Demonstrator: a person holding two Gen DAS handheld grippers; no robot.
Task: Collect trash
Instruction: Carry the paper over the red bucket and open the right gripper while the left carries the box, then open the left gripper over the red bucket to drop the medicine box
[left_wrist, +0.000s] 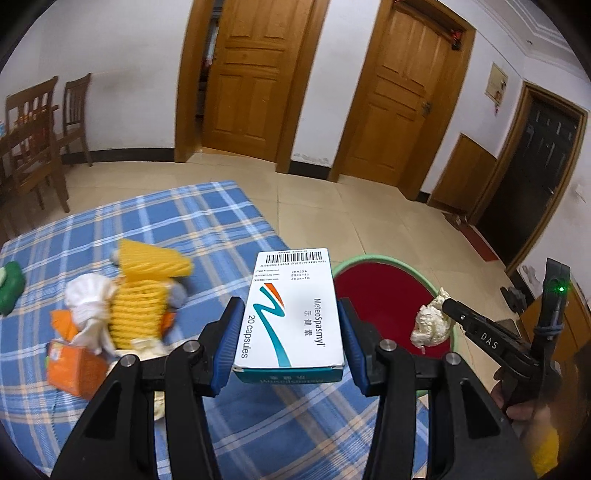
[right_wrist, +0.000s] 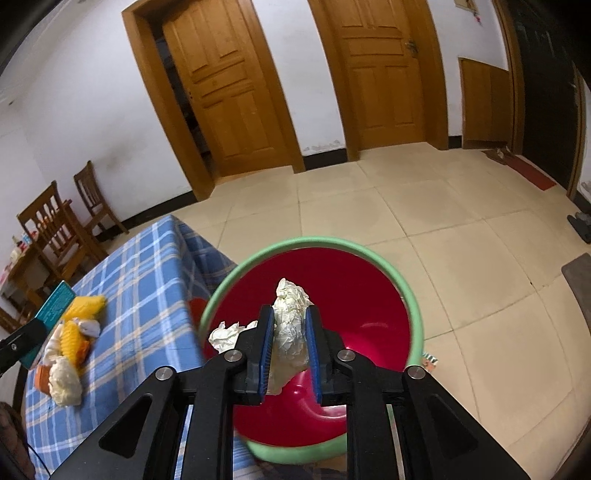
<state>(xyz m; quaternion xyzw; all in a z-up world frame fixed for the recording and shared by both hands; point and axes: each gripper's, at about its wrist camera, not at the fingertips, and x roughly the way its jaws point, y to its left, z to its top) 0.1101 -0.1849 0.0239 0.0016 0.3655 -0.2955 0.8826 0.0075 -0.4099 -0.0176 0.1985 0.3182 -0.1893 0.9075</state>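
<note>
My left gripper (left_wrist: 291, 332) is shut on a white and teal medicine box (left_wrist: 291, 314), held above the blue plaid table (left_wrist: 155, 225) near its right edge. My right gripper (right_wrist: 290, 349) is shut on a crumpled paper wad (right_wrist: 290, 328) and holds it over the red bin with a green rim (right_wrist: 369, 321). The bin (left_wrist: 384, 295) and the wad (left_wrist: 432, 321) also show in the left wrist view. Another paper wad (right_wrist: 225, 336) shows at the bin's left rim. A pile of trash lies on the table: yellow foam netting (left_wrist: 147, 295), white tissue (left_wrist: 88, 299) and an orange box (left_wrist: 74, 365).
A green object (left_wrist: 11, 288) lies at the table's far left. Wooden chairs (left_wrist: 33, 136) stand by the left wall. Two wooden doors (left_wrist: 255, 74) are behind, and tiled floor (right_wrist: 443, 229) surrounds the bin. A dark mat (right_wrist: 580, 277) lies at the right.
</note>
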